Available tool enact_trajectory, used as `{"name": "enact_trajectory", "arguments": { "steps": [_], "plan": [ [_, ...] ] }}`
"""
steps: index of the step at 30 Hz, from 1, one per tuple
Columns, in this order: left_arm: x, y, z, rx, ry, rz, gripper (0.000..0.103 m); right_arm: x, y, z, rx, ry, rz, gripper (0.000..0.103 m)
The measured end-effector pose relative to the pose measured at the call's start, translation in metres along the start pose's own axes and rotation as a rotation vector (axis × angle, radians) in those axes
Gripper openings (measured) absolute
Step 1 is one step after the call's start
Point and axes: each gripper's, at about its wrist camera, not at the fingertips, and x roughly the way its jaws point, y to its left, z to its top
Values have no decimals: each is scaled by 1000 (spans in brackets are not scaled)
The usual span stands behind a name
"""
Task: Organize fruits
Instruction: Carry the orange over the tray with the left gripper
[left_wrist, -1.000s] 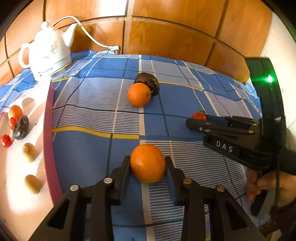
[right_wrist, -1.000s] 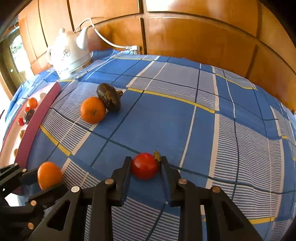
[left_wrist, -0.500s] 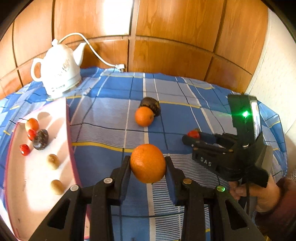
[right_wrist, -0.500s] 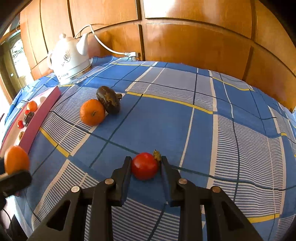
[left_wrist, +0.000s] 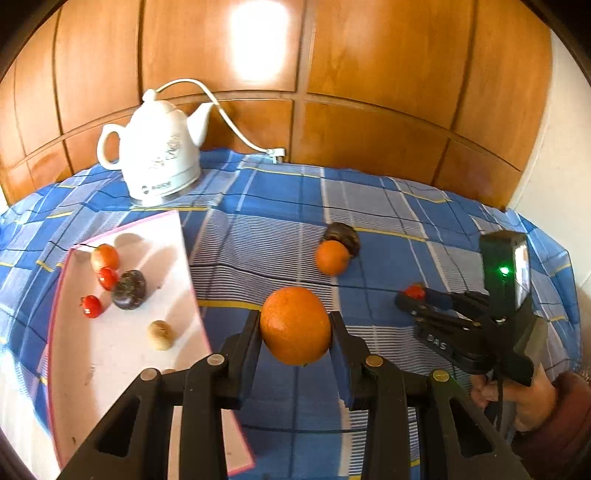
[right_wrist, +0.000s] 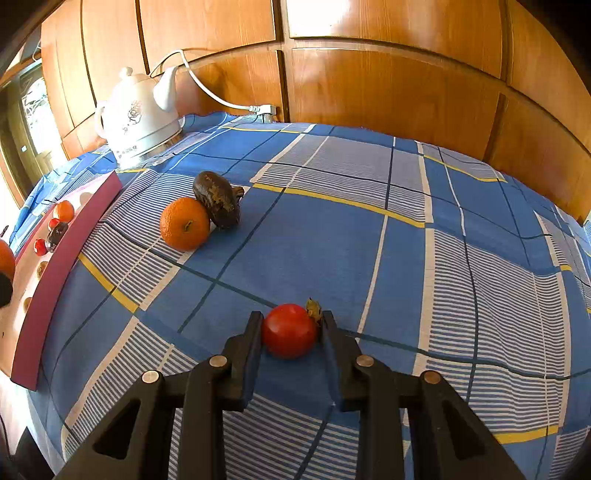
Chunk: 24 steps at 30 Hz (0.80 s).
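In the left wrist view, a white tray with a pink rim (left_wrist: 122, 369) fills the lower left of the frame; on it lie a small orange fruit (left_wrist: 105, 257), two small red fruits (left_wrist: 107, 277), a dark fruit (left_wrist: 129, 288) and a pale brown fruit (left_wrist: 160, 334). Above the tray, at upper left, a white kettle (left_wrist: 157, 158) stands on the blue checked cloth (left_wrist: 280, 206). At lower centre the left gripper (left_wrist: 295, 328) is narrowly parted and clamped on a large orange (left_wrist: 295, 325), one pad against each side of it, the fruit clear of the cloth and just right of the tray's edge. Beyond it, right of centre, a second orange (left_wrist: 331, 257) touches a dark brown fruit (left_wrist: 343, 236). At the right edge, a hand (left_wrist: 517, 398) holds the right gripper (left_wrist: 410, 295), a red fruit showing at its tip. In the right wrist view, that gripper (right_wrist: 290, 328) sits at lower centre, narrowly parted and closed on the red tomato (right_wrist: 290, 330), which rests on the cloth with its dried stem at upper right.
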Motion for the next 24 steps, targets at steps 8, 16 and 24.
{"name": "enact_trajectory", "arguments": {
  "steps": [8,16,24],
  "plan": [
    [-2,26,-3,-44,6,48,35,0,0,0,-1,0,-1,31],
    [-4,44,-6,-67,8,82,35,0,0,0,0,0,0,31],
    [-9,69,-11,-98,24,102,35,0,0,0,-1,0,0,31]
  ]
}}
